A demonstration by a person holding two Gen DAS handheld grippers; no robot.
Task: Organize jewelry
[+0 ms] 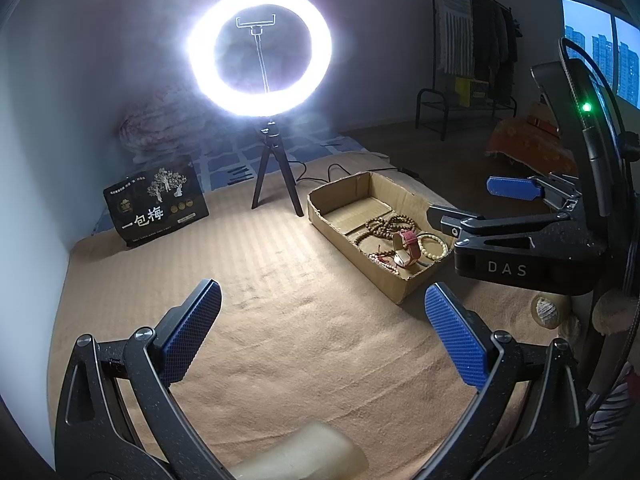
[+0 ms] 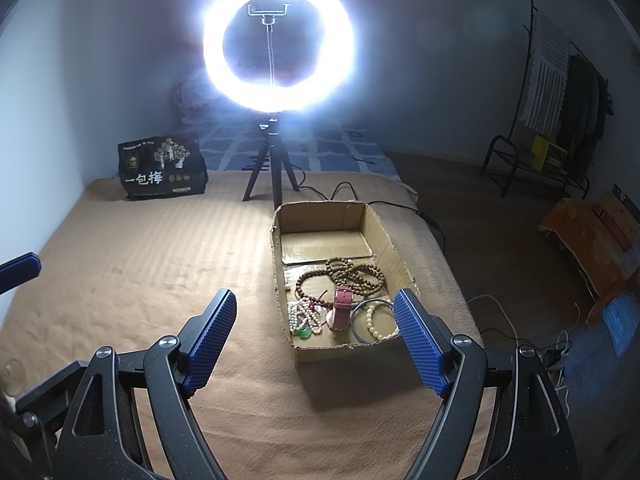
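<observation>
An open cardboard box lies on a tan blanket. Its near end holds brown wooden bead strands, a red-strapped watch, a pale bead bracelet with a green pendant, a cream bead bracelet and a thin bluish bangle. My right gripper hovers open just short of the box, with nothing between its blue pads. Left of the box, my left gripper is open over bare blanket; one of its fingers shows in the right wrist view.
A lit ring light stands on a tripod behind the box, with cables trailing right. A black printed package lies far left. The blanket's right edge drops to the floor, where a clothes rack stands.
</observation>
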